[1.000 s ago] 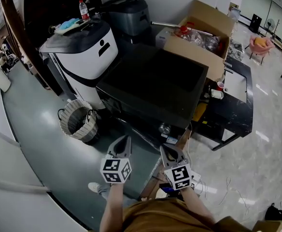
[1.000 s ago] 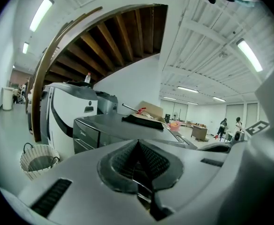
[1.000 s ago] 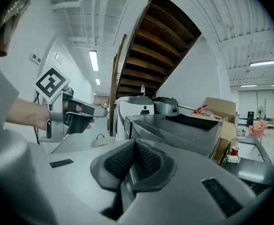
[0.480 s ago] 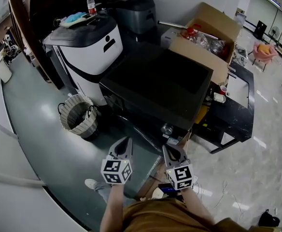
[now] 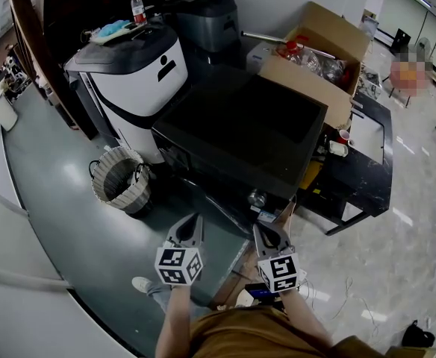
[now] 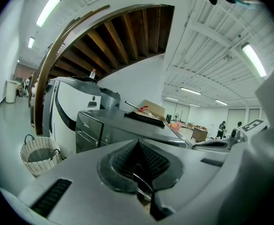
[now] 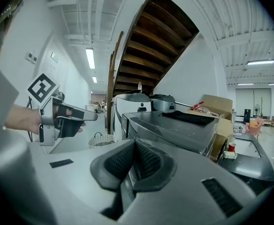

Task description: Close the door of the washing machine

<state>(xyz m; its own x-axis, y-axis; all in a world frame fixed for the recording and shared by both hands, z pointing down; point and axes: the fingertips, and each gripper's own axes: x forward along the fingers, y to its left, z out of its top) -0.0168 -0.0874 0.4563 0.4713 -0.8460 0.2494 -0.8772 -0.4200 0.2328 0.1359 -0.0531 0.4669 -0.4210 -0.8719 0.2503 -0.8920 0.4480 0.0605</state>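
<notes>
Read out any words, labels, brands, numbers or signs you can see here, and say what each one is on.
No text is readable.
On the white machine: a black dot-over-bar symbol, no letters.
On the washing machine front: a small mark, too small to read.
On the bottle label: too blurred to read.
On the left gripper and right gripper cubes: square black-and-white markers, no letters.

Floor (image 5: 50, 200) is carrying washing machine (image 5: 244, 129), white appliance (image 5: 139, 88), wicker basket (image 5: 119, 183), and a low black desk (image 5: 363, 171), possibly on tiles.
</notes>
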